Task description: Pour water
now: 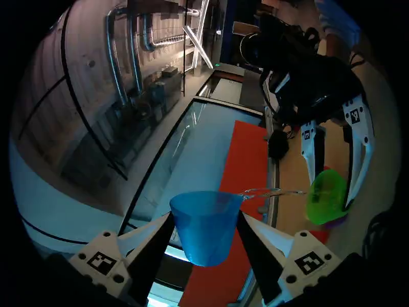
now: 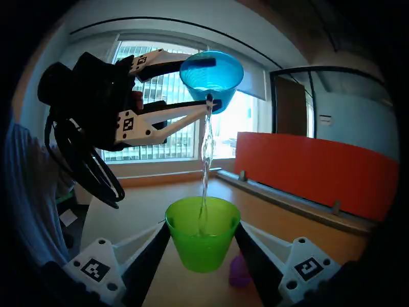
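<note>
In the right gripper view, the right gripper (image 2: 202,227) has both fingers pressed against the sides of a translucent green plastic cup (image 2: 203,240), held upright above a pale wooden tabletop (image 2: 153,204), with some water in the bottom of the cup. A small purple object (image 2: 237,270), too blurred to identify, lies on the tabletop just beside the cup's base. A thin stream of water (image 2: 206,148) falls into the green cup from above. Higher up and farther off, the left gripper (image 2: 212,82) clamps a translucent blue plastic cup (image 2: 211,74) between its two fingers, tipped so that water runs over its lower rim. Behind them an orange partition panel (image 2: 327,169) stands along the table's far edge, and beyond it is a bright window (image 2: 168,102)
</note>
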Motion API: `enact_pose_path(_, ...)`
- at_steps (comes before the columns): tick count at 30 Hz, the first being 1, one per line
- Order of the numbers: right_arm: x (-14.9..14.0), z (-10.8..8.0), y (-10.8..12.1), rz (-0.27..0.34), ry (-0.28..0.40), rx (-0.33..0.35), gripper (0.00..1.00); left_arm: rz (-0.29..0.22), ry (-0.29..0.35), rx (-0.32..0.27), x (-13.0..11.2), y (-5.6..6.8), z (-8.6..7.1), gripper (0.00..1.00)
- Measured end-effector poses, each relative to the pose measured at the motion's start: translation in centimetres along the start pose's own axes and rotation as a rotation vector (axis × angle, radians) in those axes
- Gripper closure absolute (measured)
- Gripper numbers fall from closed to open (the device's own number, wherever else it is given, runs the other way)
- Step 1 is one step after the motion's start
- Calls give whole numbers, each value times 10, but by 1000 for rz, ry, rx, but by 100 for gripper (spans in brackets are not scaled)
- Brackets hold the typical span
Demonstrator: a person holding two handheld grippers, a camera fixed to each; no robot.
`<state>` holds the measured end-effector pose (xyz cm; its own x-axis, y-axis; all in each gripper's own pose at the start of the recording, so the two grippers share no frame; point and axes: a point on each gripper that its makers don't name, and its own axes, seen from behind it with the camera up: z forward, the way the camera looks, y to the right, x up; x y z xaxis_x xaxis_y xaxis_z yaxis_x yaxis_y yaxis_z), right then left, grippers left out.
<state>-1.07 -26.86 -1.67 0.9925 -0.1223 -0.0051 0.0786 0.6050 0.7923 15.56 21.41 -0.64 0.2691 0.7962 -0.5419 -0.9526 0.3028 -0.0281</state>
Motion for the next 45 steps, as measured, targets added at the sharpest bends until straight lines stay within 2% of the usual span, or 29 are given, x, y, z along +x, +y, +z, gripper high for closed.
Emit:
enact_pose_path(14,2,-2,0,1,7,-2,11,79,9,16,7,-5,1,16)
enact_pose_path(36,4,-3,1,0,13,-5,11,221,31,40,17,-3,-2,16)
enact_pose_path(45,5,-3,2,3,16,-8,11,301,32,55,20,-3,-5,15)
